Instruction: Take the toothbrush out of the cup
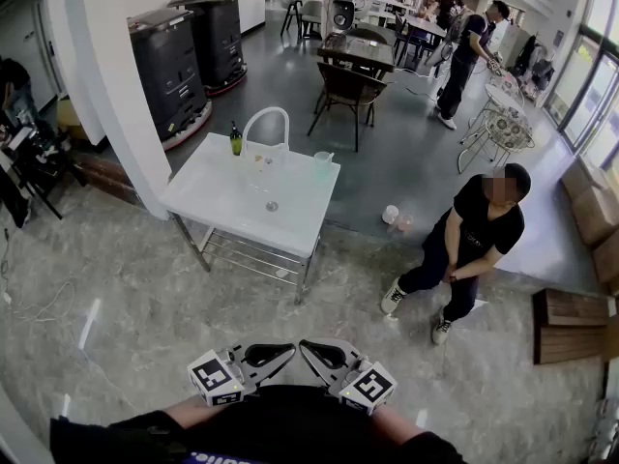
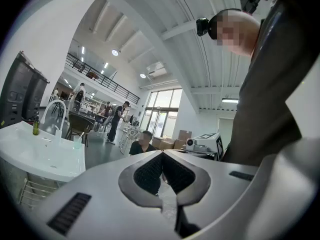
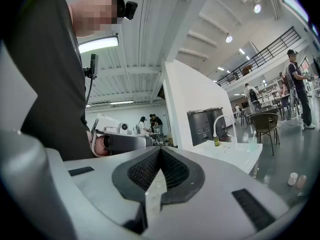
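A pale green cup [image 1: 322, 161] stands at the far right corner of the white sink table [image 1: 232, 206], well ahead of me. In the right gripper view a thin toothbrush [image 3: 255, 134] sticks up out of the cup [image 3: 252, 144]; the cup [image 2: 77, 141] also shows small in the left gripper view. Both grippers are held close to my body, far from the table, tips facing each other. My left gripper [image 1: 288, 350] [image 2: 161, 156] is shut and empty. So is my right gripper [image 1: 307, 346] [image 3: 160, 151].
On the table stand a white arched faucet [image 1: 266, 124], a green bottle [image 1: 235, 141] and a clear tumbler [image 1: 259, 162]. A person in black [image 1: 464, 249] stands to the table's right, near two small cups on the floor [image 1: 395, 218]. Chairs [image 1: 346, 90] and black machines [image 1: 169, 66] lie beyond.
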`<state>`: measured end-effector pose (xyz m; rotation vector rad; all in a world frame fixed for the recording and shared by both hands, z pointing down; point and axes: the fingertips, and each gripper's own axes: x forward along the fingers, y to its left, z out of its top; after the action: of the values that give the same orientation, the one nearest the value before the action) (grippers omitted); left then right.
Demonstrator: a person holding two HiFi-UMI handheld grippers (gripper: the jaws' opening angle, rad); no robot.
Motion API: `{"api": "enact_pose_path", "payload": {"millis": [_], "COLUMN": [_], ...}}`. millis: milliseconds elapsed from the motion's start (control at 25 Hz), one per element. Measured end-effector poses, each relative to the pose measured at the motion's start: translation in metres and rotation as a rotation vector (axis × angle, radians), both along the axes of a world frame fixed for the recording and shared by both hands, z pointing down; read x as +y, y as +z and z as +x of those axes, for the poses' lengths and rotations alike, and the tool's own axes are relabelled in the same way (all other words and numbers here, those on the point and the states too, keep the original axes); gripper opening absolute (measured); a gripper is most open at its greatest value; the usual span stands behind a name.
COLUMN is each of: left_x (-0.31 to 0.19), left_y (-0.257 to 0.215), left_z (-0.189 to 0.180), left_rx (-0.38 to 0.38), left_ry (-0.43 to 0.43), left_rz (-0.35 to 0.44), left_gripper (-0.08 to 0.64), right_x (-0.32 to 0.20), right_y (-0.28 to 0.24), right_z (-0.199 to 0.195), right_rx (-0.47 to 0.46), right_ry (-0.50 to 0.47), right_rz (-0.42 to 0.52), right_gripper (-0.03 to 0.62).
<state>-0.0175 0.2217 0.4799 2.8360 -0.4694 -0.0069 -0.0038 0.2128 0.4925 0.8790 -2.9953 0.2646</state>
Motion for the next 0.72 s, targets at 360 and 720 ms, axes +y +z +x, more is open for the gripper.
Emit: {"api": "enact_pose_path", "payload": {"millis": [360, 720], "left_x": [-0.0030, -0.0016], "left_y": [-0.0012, 0.0011], "left_z": [-0.0022, 0.0000], "left_rx": [0.002, 0.004], "left_ry": [-0.009, -0.022], "left_rz": [0.000, 0.001], "left_gripper": [0.009, 0.009], "right_x": [-0.0008, -0.0010], "right_y": [-0.0045, -0.0050], "right_z": [-0.0020, 0.0068], "right_rx": [-0.002, -0.019], "right_ry": [-0.004, 0.028], "right_rz": [0.002, 0.000], "right_gripper": [0.011, 0.011]}}
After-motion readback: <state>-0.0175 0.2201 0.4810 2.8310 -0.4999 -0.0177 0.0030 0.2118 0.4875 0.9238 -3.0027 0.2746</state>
